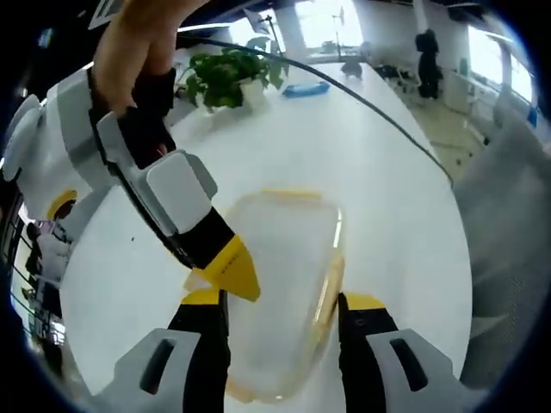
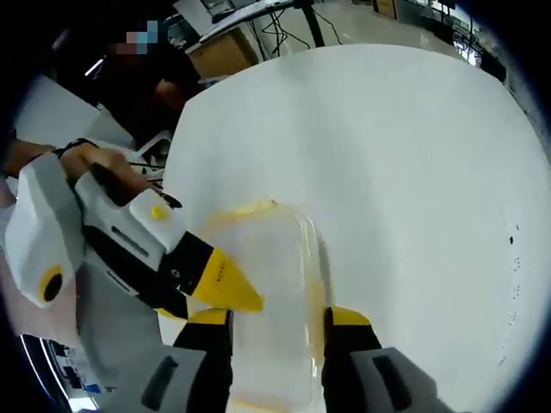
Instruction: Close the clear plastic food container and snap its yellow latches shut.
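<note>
Both claws, left claw (image 1: 280, 305) and right claw (image 2: 274, 320), stood open astride the clear container (image 1: 280, 284) on the white surface (image 1: 387, 172), gripping nothing, which I judged positioning to press its yellow latches (image 1: 329, 288) shut.

The clear plastic rectangular food container with rounded corners (image 1: 280, 284) (image 2: 267, 292) lay flat on the white table (image 1: 379, 206) (image 2: 387, 155), its long axis running from near to far. Its transparent lid sat on top, so the table showed pale through it. Yellow latches (image 1: 330, 288) trimmed its edges: in the left gripper view one ran along the right long side and another along the far short end; in the right gripper view a yellow strip showed at the far end and faintly down the right side. Whether the latches were snapped down could not be told.
</note>
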A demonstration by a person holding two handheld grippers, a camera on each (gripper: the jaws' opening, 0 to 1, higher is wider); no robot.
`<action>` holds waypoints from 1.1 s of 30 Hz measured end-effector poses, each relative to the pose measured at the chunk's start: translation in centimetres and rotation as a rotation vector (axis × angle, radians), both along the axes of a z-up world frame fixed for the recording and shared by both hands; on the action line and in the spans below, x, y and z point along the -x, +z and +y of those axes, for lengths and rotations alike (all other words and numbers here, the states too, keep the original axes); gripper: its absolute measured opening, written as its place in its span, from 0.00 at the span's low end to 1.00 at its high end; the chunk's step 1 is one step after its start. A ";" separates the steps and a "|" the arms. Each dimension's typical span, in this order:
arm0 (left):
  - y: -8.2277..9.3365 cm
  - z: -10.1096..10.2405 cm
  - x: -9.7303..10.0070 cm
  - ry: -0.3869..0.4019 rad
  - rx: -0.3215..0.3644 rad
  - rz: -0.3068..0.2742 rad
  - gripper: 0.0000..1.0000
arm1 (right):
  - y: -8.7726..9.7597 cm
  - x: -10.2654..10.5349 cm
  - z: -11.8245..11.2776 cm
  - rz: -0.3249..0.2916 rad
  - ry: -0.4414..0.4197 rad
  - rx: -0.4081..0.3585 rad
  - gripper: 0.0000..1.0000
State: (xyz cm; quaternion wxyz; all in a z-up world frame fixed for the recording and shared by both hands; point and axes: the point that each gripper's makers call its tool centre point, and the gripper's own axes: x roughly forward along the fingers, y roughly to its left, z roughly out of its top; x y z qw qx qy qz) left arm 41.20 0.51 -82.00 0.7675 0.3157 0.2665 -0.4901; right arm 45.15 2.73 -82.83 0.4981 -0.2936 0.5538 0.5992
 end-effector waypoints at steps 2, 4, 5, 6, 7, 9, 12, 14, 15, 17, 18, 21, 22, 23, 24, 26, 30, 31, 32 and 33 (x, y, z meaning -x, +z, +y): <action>0.0 0.0 0.1 0.000 0.002 0.003 0.47 | 0.0 0.1 0.1 -0.013 0.016 0.005 0.38; -0.1 0.0 0.2 -0.002 0.002 -0.012 0.47 | -0.1 0.0 0.0 -0.016 0.013 0.003 0.39; -0.1 0.0 0.2 0.000 0.001 -0.021 0.47 | -0.1 -0.1 0.0 -0.017 0.013 0.000 0.39; -0.2 -0.1 0.2 0.003 0.005 -0.033 0.47 | -0.1 0.0 0.0 -0.018 0.010 -0.004 0.39; -0.2 0.0 0.2 0.005 0.008 -0.039 0.47 | -0.1 -0.1 0.0 -0.017 0.007 -0.005 0.39; -0.2 -0.1 0.2 0.009 0.007 -0.054 0.47 | -0.1 -0.1 0.0 -0.019 0.008 -0.008 0.39; -0.5 -0.1 0.2 0.023 -0.002 -0.093 0.44 | -0.1 0.1 0.0 -0.024 0.018 -0.007 0.39; -0.4 0.1 -0.1 0.045 -0.013 -0.120 0.44 | 0.0 0.1 0.1 -0.029 0.020 -0.014 0.39; -0.3 0.2 -0.3 0.042 -0.016 -0.123 0.44 | 0.0 0.0 0.2 -0.033 0.016 -0.018 0.39; -0.3 0.2 -0.2 0.036 -0.010 -0.122 0.45 | 0.0 -0.2 0.2 -0.036 0.013 -0.021 0.39; -0.3 0.1 -0.2 0.033 -0.009 -0.121 0.45 | 0.0 -0.1 0.2 -0.037 0.015 -0.020 0.39; -0.3 0.1 -0.2 0.035 -0.006 -0.118 0.45 | 0.0 -0.1 0.2 -0.040 0.023 -0.017 0.40; -0.3 0.0 0.0 0.035 -0.007 -0.118 0.45 | -0.1 -0.1 0.1 -0.040 0.023 -0.017 0.40; -0.3 0.1 -0.1 0.035 -0.007 -0.118 0.45 | 0.0 -0.2 0.1 -0.040 0.022 -0.018 0.40; -0.3 0.0 0.0 0.034 -0.007 -0.118 0.45 | -0.1 -0.1 0.1 -0.041 0.023 -0.020 0.40; -0.3 0.0 0.0 0.032 -0.007 -0.118 0.45 | -0.1 -0.1 0.1 -0.043 0.025 -0.022 0.40; -0.3 -0.1 0.1 0.028 -0.004 -0.120 0.45 | -0.1 -0.1 0.0 -0.041 0.030 -0.026 0.40; -0.3 0.0 -0.1 0.031 -0.001 -0.124 0.45 | 0.0 -0.2 0.0 -0.048 0.036 -0.027 0.40; -0.3 -0.1 -0.1 0.033 -0.001 -0.123 0.45 | 0.0 -0.2 0.1 -0.053 0.038 -0.026 0.40; -0.3 -0.1 -0.3 0.035 -0.002 -0.122 0.45 | 0.1 -0.3 0.1 -0.065 0.044 -0.027 0.40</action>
